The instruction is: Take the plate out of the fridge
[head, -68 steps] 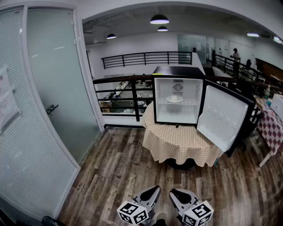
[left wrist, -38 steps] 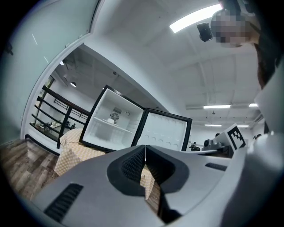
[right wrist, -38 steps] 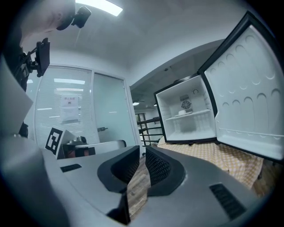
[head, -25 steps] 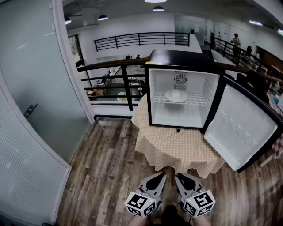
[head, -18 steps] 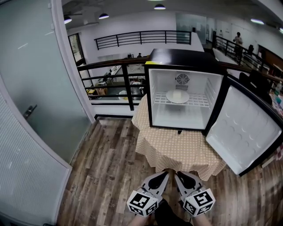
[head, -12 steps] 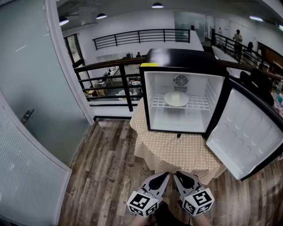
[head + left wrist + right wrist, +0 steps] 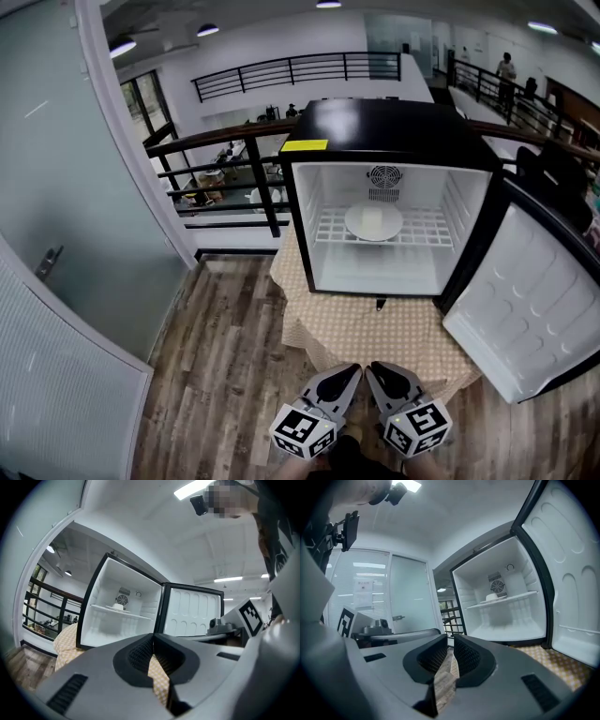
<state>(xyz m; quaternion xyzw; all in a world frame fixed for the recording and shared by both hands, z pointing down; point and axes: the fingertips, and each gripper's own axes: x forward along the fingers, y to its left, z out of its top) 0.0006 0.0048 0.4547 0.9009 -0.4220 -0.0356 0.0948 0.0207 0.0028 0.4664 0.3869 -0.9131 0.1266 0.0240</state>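
Plate [image 7: 373,223]: on shelf [image 7: 427,230] inside open fridge [image 7: 394,127] | left hand-held gripper [image 7: 350,371], right hand-held gripper [image 7: 375,370]: jaws closed, empty, well short of fridge | next: open jaws, approach rim level.

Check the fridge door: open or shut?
Open. The door stands swung out to the right; the plate on the wire shelf shows.

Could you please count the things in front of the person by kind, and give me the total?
fridge: 1
plate: 1
table: 1
grippers: 2, the left gripper and the right gripper
Total: 5
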